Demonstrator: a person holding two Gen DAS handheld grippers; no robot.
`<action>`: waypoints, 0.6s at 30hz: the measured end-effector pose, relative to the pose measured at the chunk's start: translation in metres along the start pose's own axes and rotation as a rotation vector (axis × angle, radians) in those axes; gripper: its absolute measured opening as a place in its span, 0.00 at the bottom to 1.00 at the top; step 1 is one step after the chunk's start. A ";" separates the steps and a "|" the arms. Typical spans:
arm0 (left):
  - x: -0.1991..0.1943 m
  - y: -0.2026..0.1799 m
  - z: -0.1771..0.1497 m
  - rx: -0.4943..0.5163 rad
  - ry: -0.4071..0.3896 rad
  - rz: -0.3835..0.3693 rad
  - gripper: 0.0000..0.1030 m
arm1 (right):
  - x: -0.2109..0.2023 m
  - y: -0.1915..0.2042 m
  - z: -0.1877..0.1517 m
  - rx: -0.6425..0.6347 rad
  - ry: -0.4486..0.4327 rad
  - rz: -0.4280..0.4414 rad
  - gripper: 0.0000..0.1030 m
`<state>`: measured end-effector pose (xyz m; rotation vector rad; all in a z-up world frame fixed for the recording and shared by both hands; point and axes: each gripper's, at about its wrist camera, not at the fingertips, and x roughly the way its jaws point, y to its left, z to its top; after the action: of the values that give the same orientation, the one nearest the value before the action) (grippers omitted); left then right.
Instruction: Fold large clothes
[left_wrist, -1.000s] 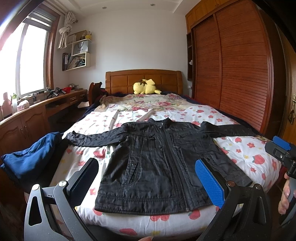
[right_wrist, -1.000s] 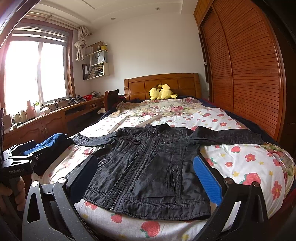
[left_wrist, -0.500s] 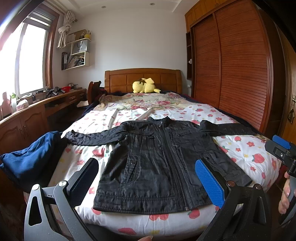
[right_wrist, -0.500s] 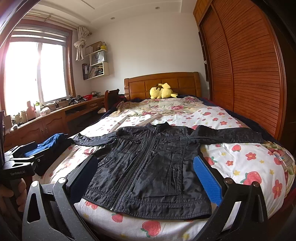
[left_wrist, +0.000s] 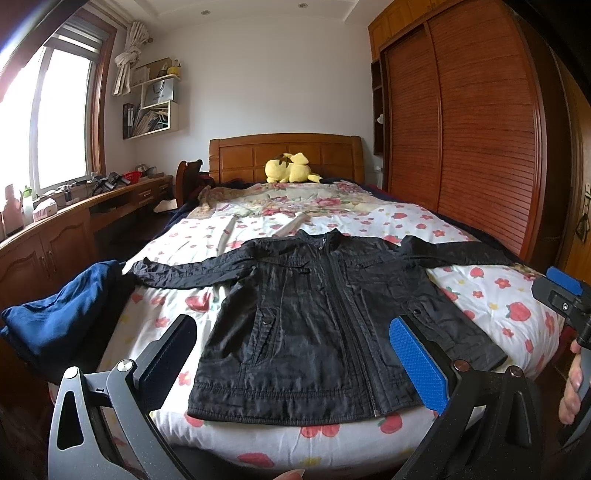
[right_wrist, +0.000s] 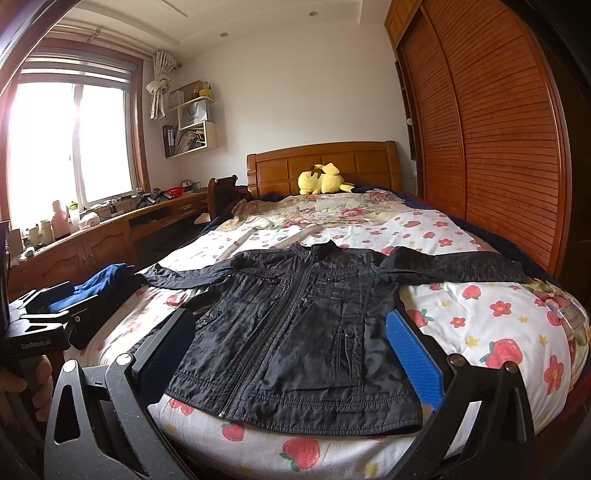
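Note:
A black zip jacket (left_wrist: 325, 314) lies flat, front up, on the strawberry-print bed (left_wrist: 498, 295), sleeves spread left and right, hem toward me. It also shows in the right wrist view (right_wrist: 295, 332). My left gripper (left_wrist: 291, 354) is open and empty, held above the foot of the bed before the hem. My right gripper (right_wrist: 291, 350) is open and empty, also short of the hem. The right gripper shows at the right edge of the left wrist view (left_wrist: 565, 295); the left one at the left edge of the right wrist view (right_wrist: 37, 325).
A blue garment (left_wrist: 55, 317) is heaped at the bed's left edge. A yellow plush toy (left_wrist: 291, 171) sits by the headboard. A wooden desk (left_wrist: 74, 221) runs along the left wall, a slatted wardrobe (left_wrist: 480, 129) along the right.
Both views have shifted only slightly; the jacket sits a touch nearer and lower in frame. Both grippers stay open and empty.

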<state>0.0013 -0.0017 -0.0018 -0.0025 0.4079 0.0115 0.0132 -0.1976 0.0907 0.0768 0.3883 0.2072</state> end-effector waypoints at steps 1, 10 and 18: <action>0.000 0.000 0.000 0.000 -0.001 -0.001 1.00 | 0.000 -0.001 0.001 0.000 0.001 0.001 1.00; 0.000 0.000 0.000 0.001 -0.001 -0.002 1.00 | 0.000 -0.001 0.000 0.002 0.002 0.002 1.00; 0.004 0.002 -0.003 0.001 0.006 0.003 1.00 | 0.008 -0.001 -0.007 0.003 0.020 0.001 1.00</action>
<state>0.0035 0.0007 -0.0063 -0.0008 0.4135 0.0141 0.0176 -0.1969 0.0811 0.0776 0.4089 0.2090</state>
